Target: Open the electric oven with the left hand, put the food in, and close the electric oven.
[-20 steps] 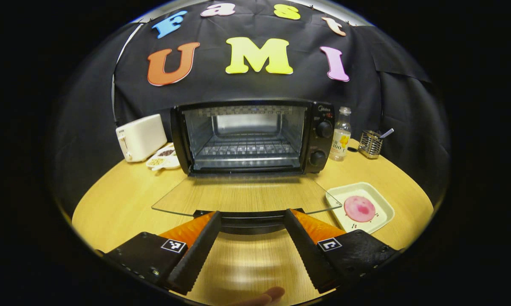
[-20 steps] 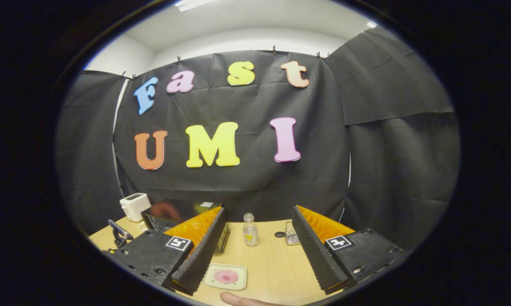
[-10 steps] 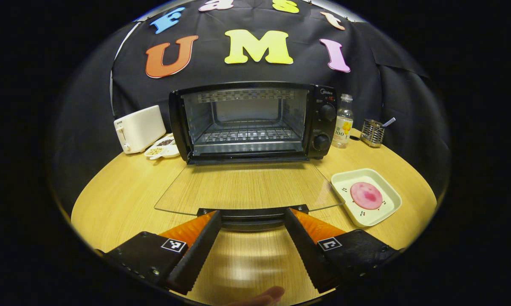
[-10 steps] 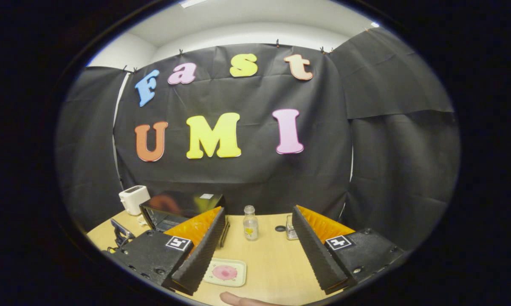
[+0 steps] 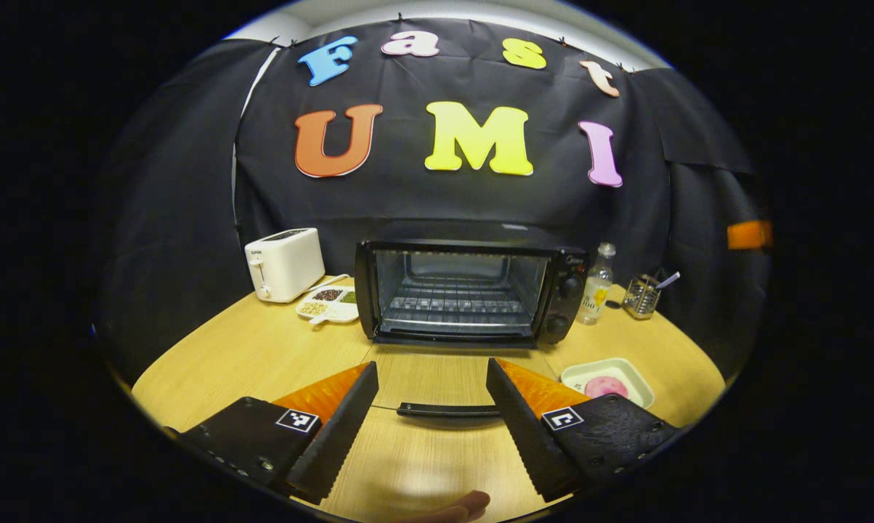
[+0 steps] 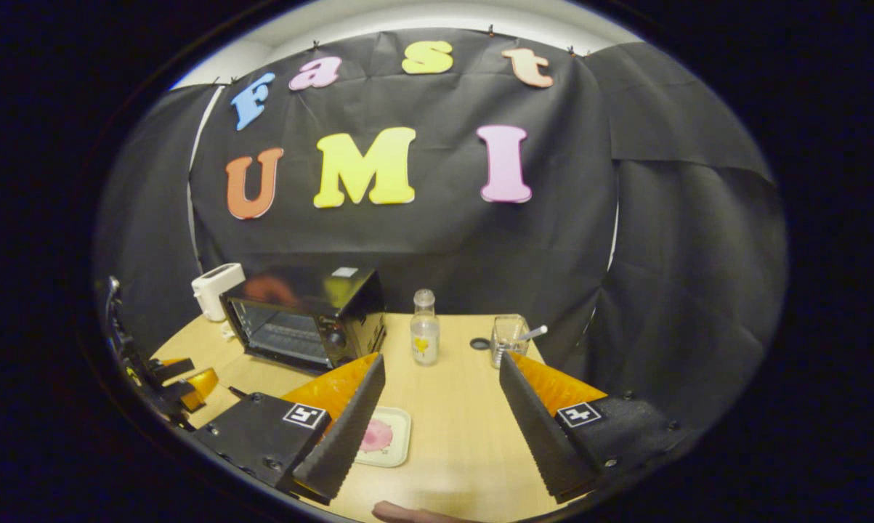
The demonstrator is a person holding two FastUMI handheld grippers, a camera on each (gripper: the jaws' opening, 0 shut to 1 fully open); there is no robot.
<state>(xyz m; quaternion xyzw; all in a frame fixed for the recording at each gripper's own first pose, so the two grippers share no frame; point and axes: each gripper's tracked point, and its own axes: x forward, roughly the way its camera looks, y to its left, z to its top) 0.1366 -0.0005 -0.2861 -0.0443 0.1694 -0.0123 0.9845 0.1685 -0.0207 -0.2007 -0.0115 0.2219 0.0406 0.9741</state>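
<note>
Oven stands door-down on counter, ahead of left gripper fingers, spread, empty; door handle lies between them. Right gripper fingers spread, empty; food plate beside its left finger.

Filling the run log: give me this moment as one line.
oven: door down | food: on tray, table | left hand-held gripper: open, short of door handle | right hand-held gripper: open, empty

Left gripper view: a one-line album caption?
Open tool faces black electric oven, glass door down, pink food on white tray.
</note>
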